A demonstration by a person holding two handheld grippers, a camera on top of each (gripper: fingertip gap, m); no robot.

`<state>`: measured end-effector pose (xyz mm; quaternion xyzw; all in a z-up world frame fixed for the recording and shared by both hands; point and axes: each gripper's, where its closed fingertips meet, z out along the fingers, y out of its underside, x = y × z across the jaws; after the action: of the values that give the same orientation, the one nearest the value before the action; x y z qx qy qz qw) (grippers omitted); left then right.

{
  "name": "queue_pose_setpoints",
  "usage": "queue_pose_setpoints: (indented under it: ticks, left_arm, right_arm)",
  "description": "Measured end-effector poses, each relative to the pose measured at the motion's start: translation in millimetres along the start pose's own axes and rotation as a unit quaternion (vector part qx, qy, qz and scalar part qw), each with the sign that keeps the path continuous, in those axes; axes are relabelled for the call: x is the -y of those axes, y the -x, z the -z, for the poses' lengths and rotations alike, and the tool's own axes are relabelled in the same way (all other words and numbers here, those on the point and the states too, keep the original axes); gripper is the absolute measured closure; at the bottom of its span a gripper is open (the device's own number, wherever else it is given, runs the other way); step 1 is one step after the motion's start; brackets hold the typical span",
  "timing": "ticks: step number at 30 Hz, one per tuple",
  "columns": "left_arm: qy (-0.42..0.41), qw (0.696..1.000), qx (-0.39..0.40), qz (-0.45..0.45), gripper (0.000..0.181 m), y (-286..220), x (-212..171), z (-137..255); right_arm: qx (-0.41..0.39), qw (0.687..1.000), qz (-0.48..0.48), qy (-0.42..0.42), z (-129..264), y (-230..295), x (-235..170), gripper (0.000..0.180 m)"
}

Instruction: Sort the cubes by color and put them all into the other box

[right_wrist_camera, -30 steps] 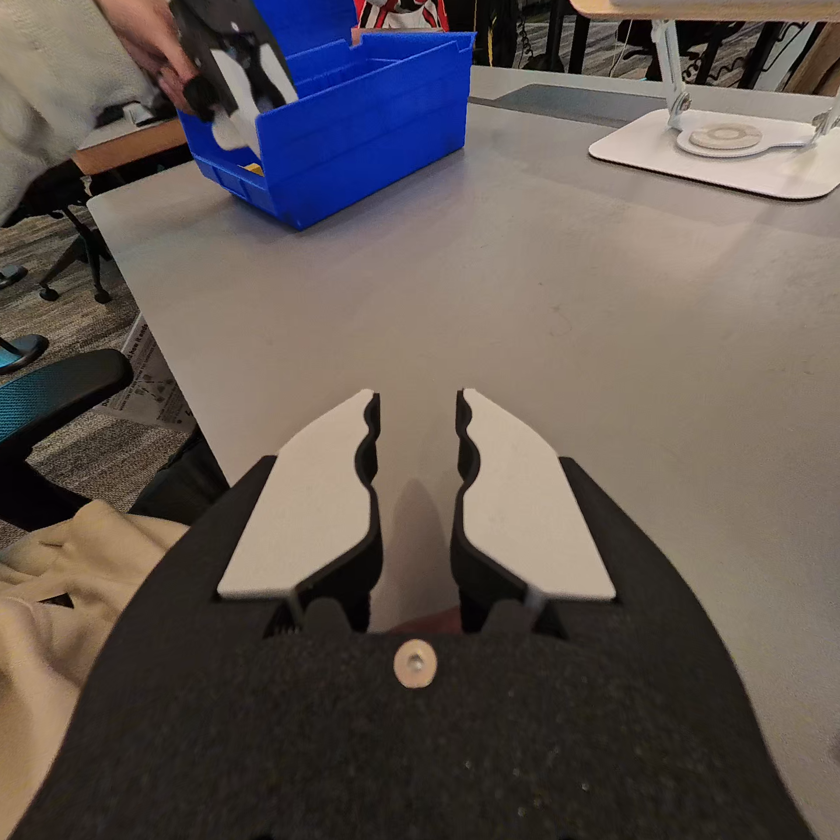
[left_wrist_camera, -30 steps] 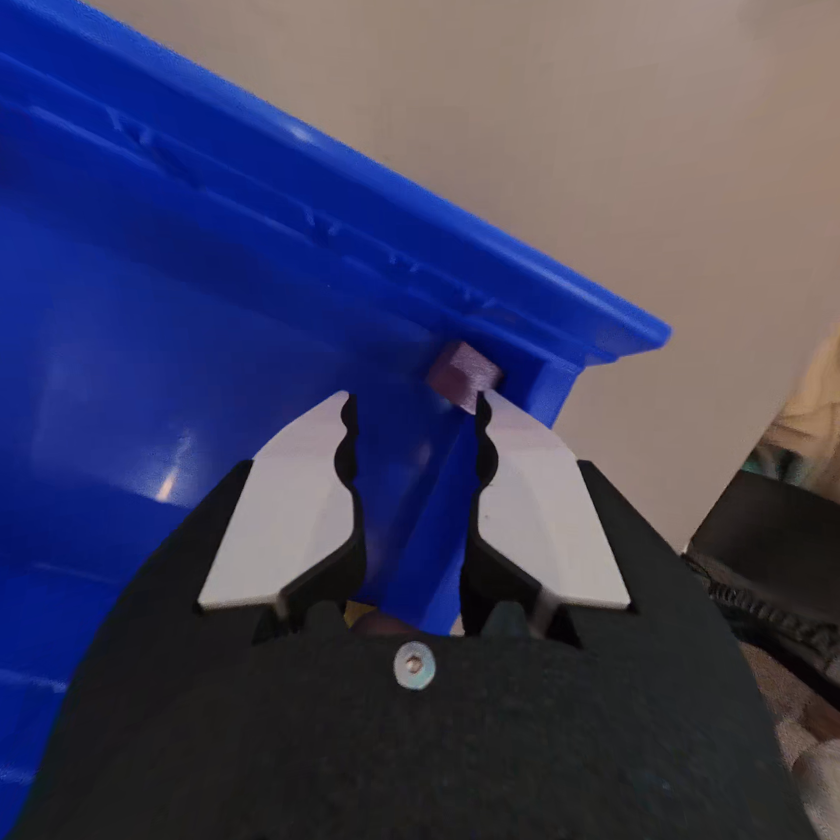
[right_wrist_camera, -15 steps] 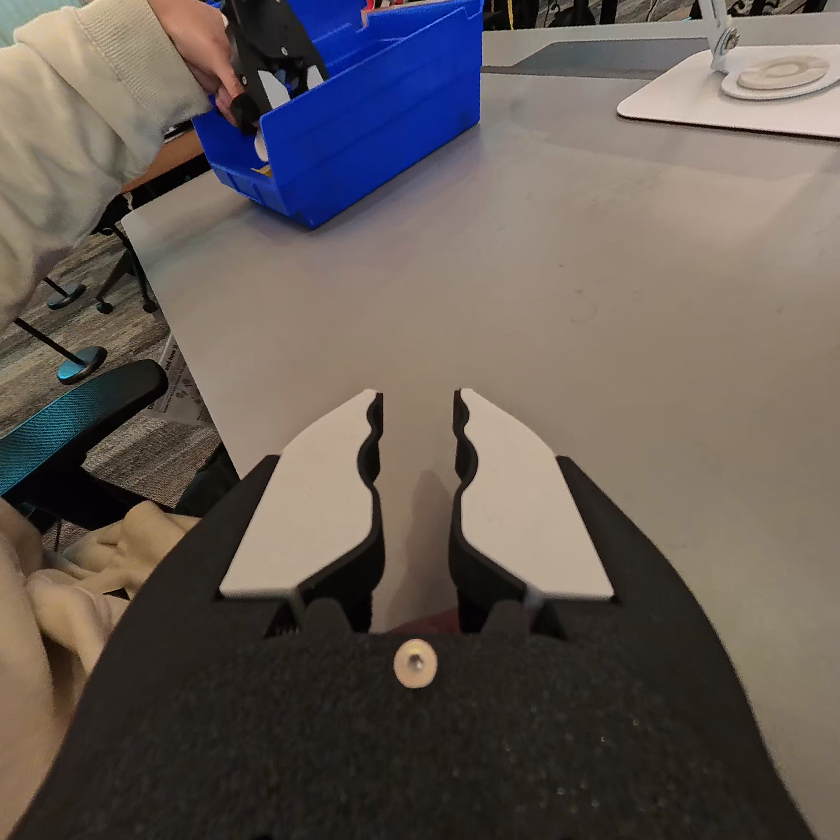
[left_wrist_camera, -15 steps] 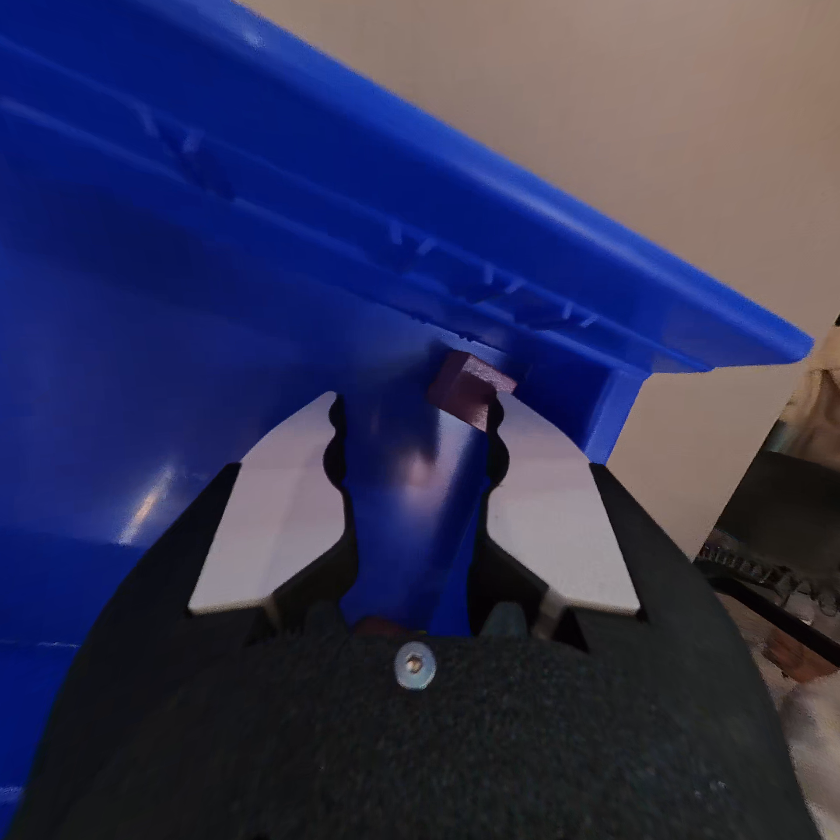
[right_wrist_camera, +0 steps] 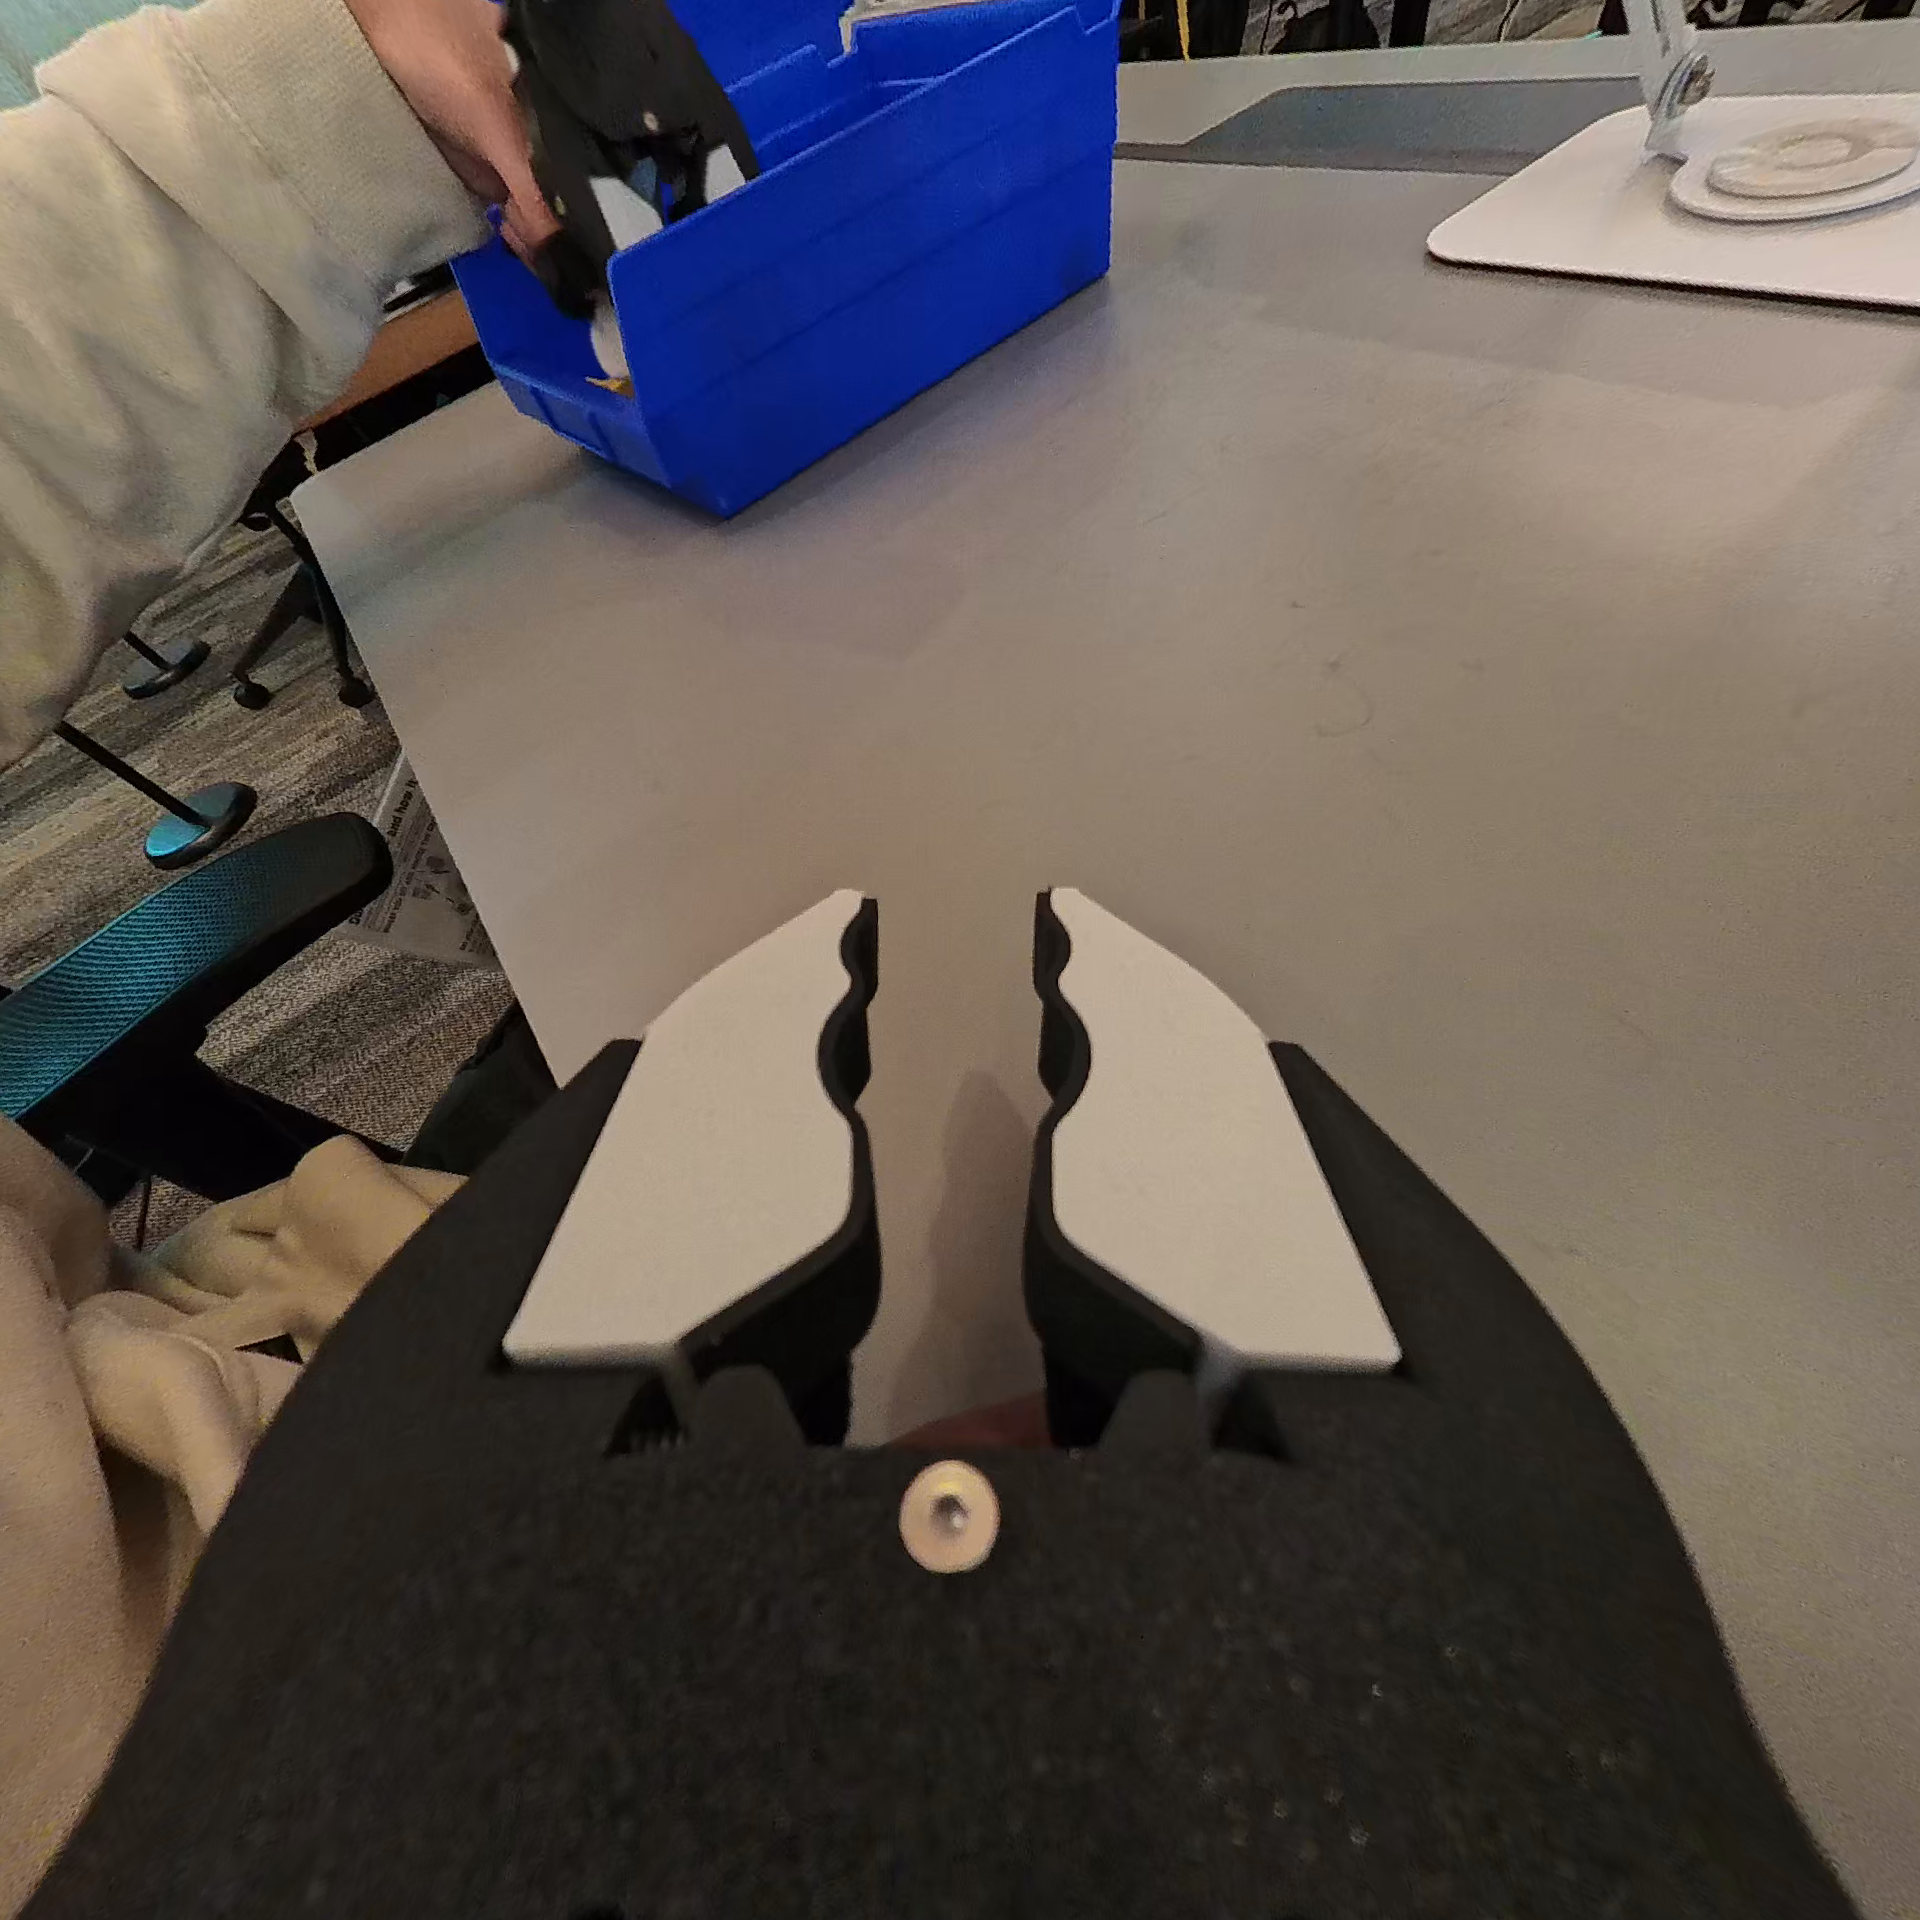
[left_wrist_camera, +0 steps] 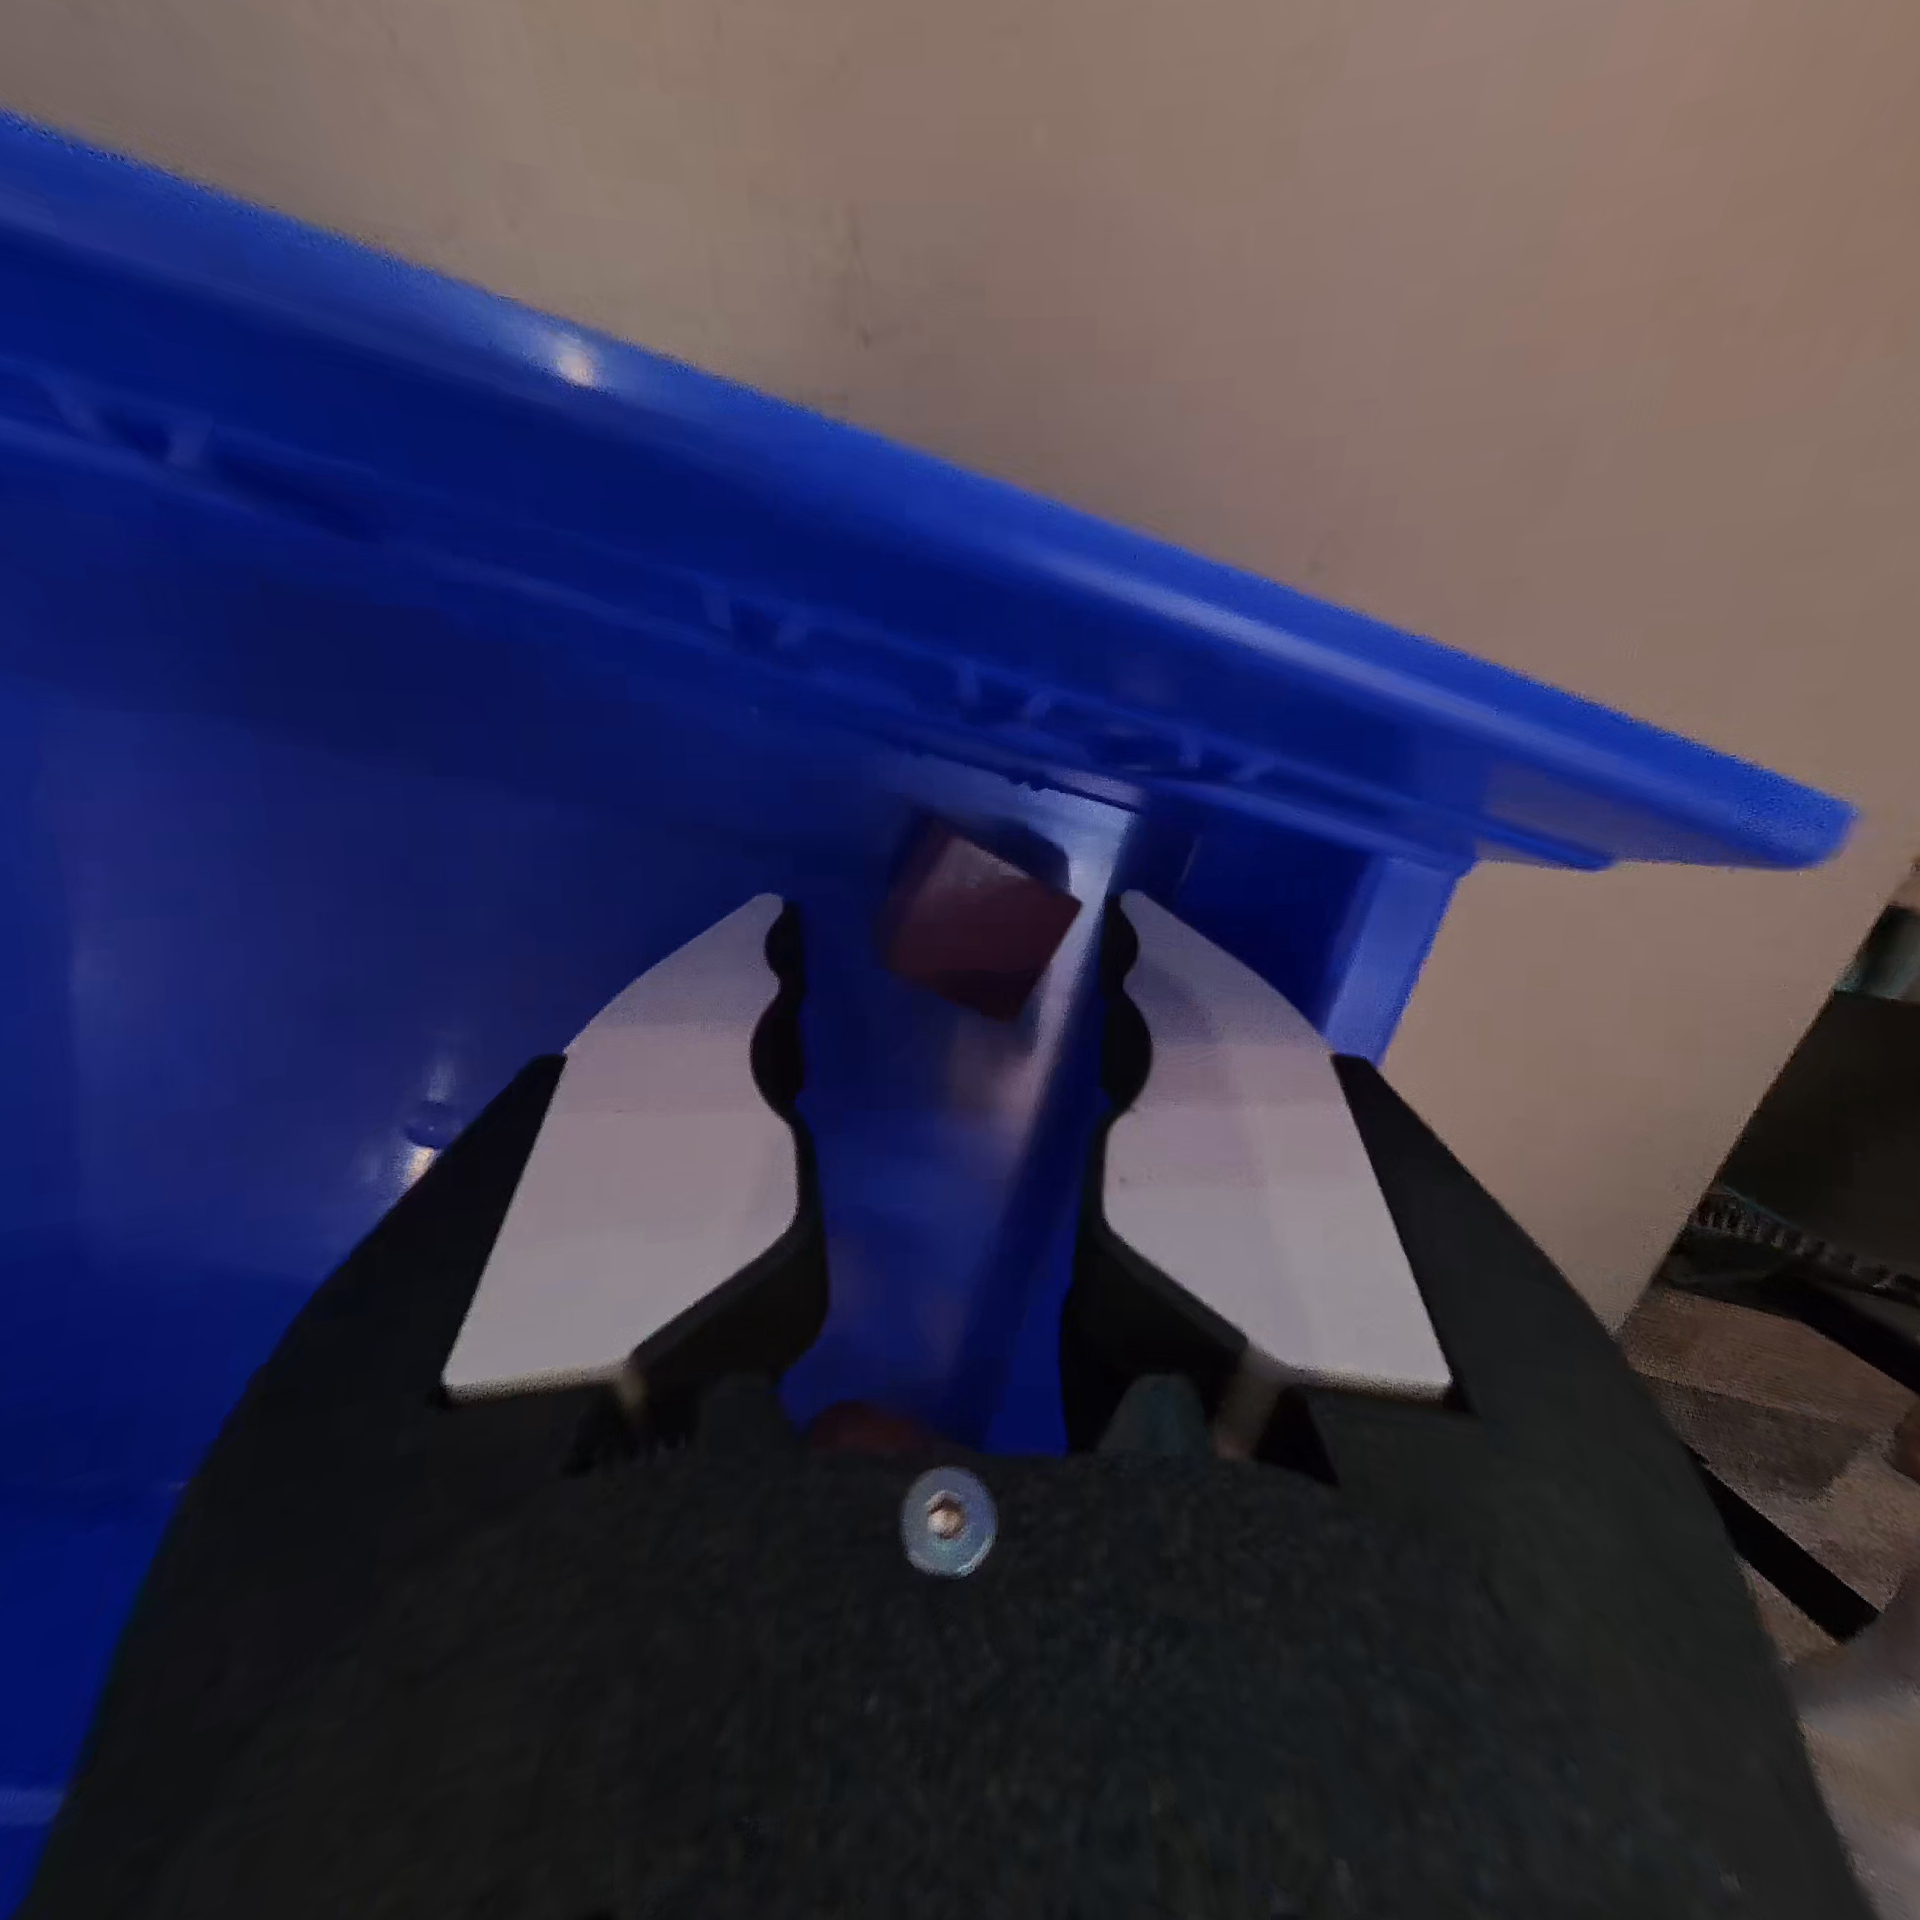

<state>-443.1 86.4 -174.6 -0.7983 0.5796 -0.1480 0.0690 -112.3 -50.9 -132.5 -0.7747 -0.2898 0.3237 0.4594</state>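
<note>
L gripper (left_wrist_camera: 951, 914): jaws wide, nothing held, inside blue box (left_wrist_camera: 416, 831)
Cube: dark purple cube (left_wrist_camera: 971, 925) in box corner, just ahead of tips
R gripper (right_wrist_camera: 956, 914): jaws narrow gap, nothing held, over grey table (right_wrist_camera: 1351, 623)

Left wrist view motion-blurred; blue box (left_wrist_camera: 623, 831) cut off at left edge, floor mostly hidden behind left gripper (left_wrist_camera: 951, 935). Dark purple cube (left_wrist_camera: 971, 925) soft-edged in corner. Reddish thing (left_wrist_camera: 857, 1429) at gripper base too hidden to identify. In right wrist view, box wall hides fingertips; yellow scrap (right_wrist_camera: 613, 384) too small to tell.
</note>
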Motion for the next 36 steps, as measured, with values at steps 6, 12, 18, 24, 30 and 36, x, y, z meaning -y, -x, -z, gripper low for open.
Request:
queue_pose_setpoints:
  ticks: [6, 12, 18, 24, 30, 36]
  left_arm:
    - [-0.018, 0.997, 0.031, -0.061, 0.151, 7.9, -0.3, -9.9]
    - [-0.087, 0.991, 0.088, -0.051, 0.151, 11.6, 9.7, 24.5]
    - [-0.371, 0.9, 0.228, -0.022, 0.151, -21.8, 53.5, 127.4]
    - [-0.473, 0.841, 0.262, -0.016, 0.151, -78.8, 48.4, 124.3]
    - [-0.557, 0.804, 0.156, -0.138, 0.152, -160.9, 119.0, 114.6]
    - [-0.498, 0.819, 0.1, -0.268, 0.152, -219.2, 209.7, 66.3]
  right_arm:
    - [0.0, 1.0, 0.0, 0.003, 0.1, 0.3, -1.1, 0.151]
    - [0.002, 1.0, -0.003, 0.005, -0.5, 0.4, -1.6, 0.152]
    - [-0.012, 1.0, -0.006, -0.014, 5.8, -8.0, 3.6, 0.152]
    - [0.043, 0.994, -0.086, -0.049, 8.8, -2.4, 13.7, 0.151]
    - [0.335, 0.877, -0.337, -0.071, -12.1, 48.8, 61.3, 0.138]
    - [0.504, 0.736, -0.444, -0.078, -33.9, 80.1, 113.3, 0.123]
